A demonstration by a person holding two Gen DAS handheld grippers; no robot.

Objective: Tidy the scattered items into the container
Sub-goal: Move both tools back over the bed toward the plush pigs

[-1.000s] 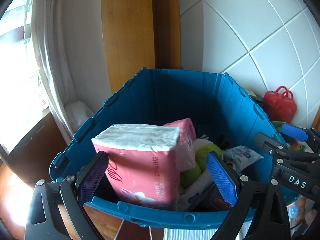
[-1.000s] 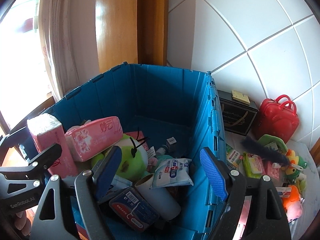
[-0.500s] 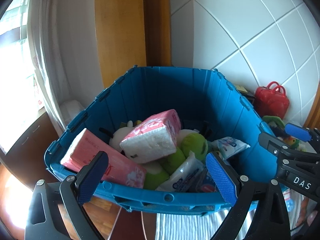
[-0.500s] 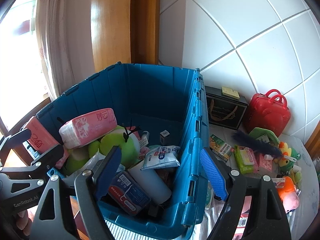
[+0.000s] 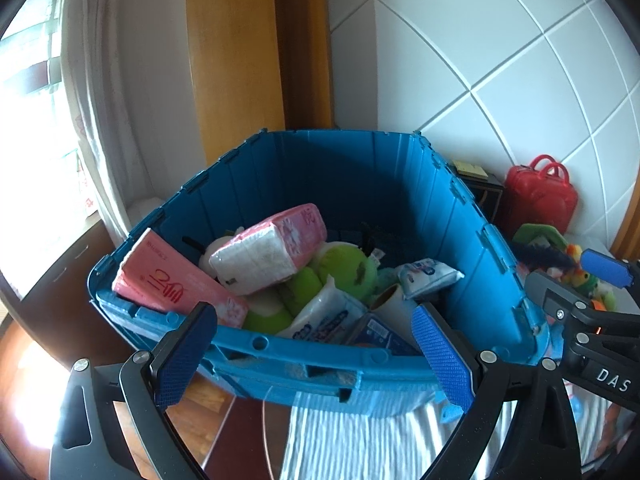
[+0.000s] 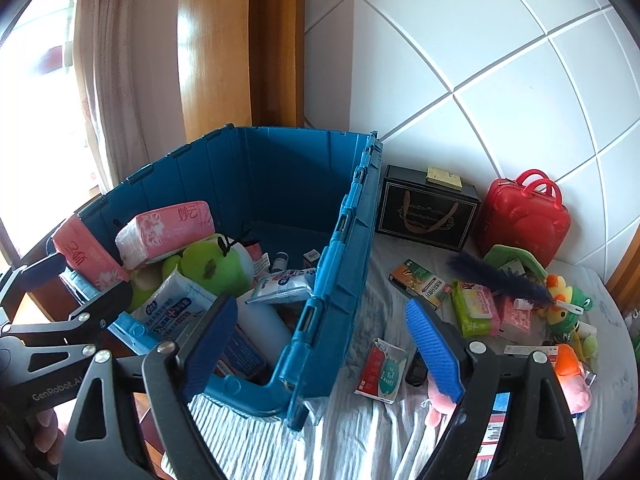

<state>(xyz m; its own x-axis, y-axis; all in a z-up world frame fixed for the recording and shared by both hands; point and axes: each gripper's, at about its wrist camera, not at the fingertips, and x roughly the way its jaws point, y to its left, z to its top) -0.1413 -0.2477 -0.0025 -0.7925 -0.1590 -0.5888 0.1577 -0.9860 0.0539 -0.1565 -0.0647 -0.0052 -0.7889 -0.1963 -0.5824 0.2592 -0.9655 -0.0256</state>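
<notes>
The blue plastic crate [image 5: 320, 356] [image 6: 340, 240] holds two pink tissue packs [image 5: 268, 248] [image 5: 176, 284], a green plush toy [image 5: 344, 268], wipes packs [image 5: 428, 276] and other items. My left gripper [image 5: 316, 356] is open and empty, just in front of the crate's near rim. My right gripper [image 6: 324, 340] is open and empty, over the crate's right corner. Scattered items lie on the cloth right of the crate: a red-and-white packet [image 6: 382, 372], a green box [image 6: 420, 280], a green wipes pack [image 6: 476, 308], a dark feather duster [image 6: 500, 276] and plush toys [image 6: 568, 304].
A black gift box [image 6: 424, 212] and a red toy suitcase [image 6: 524, 216] stand against the white tiled wall. A wooden door frame and a curtain are behind the crate. The bed edge and wooden floor lie at lower left.
The pink tissue pack that stood between my left fingers now lies in the crate at its left side. Both grippers have pulled back and away from the crate; the right view has shifted right.
</notes>
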